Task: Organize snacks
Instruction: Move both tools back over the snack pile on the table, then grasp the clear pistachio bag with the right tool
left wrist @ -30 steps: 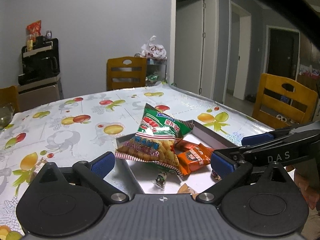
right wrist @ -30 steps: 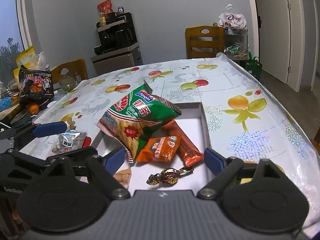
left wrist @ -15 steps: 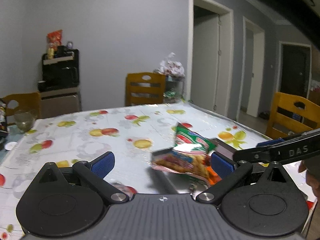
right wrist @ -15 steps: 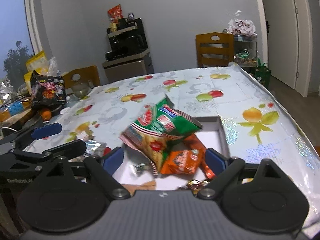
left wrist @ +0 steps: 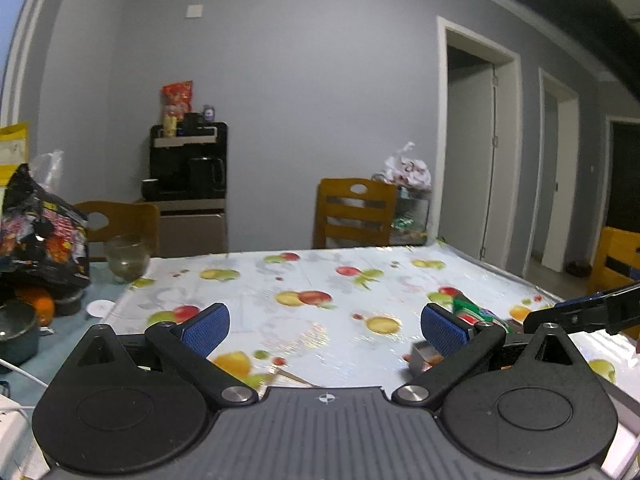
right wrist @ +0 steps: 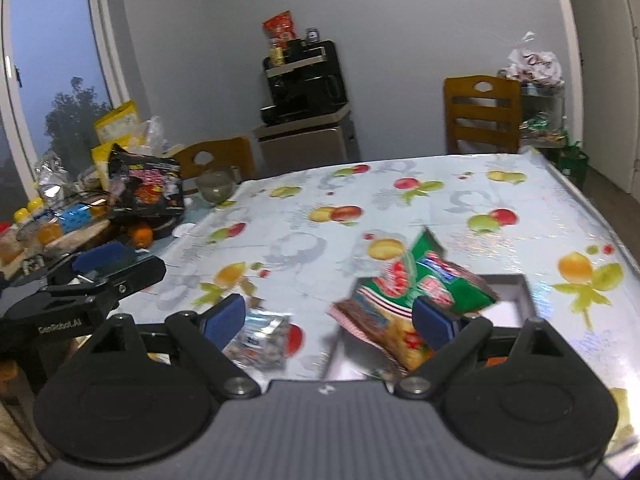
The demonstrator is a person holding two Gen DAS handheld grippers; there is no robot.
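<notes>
A green and red snack bag (right wrist: 424,292) lies tilted over the near left corner of a grey tray (right wrist: 516,284) on the fruit-print table. My right gripper (right wrist: 328,320) hangs open above the table's near side, nothing between its fingers; the bag sits just behind its right finger. A silver packet (right wrist: 260,336) lies on the cloth left of the tray. My left gripper (left wrist: 324,328) is open and empty too, raised over the table. In its view only the bag's top (left wrist: 476,314) and a tray corner (left wrist: 418,358) peek out beside its right finger.
Clutter fills the table's left end: a black noodle bag (right wrist: 146,188), a glass bowl (right wrist: 216,188), an orange (right wrist: 140,234) and bottles. Wooden chairs (right wrist: 482,114) stand at the far side, and a cabinet with a coffee machine (right wrist: 306,80) against the wall.
Both grippers have risen and drawn back, the left one swinging leftward. The bag and tray have slid to the lower right of both views. Both stay open and empty.
</notes>
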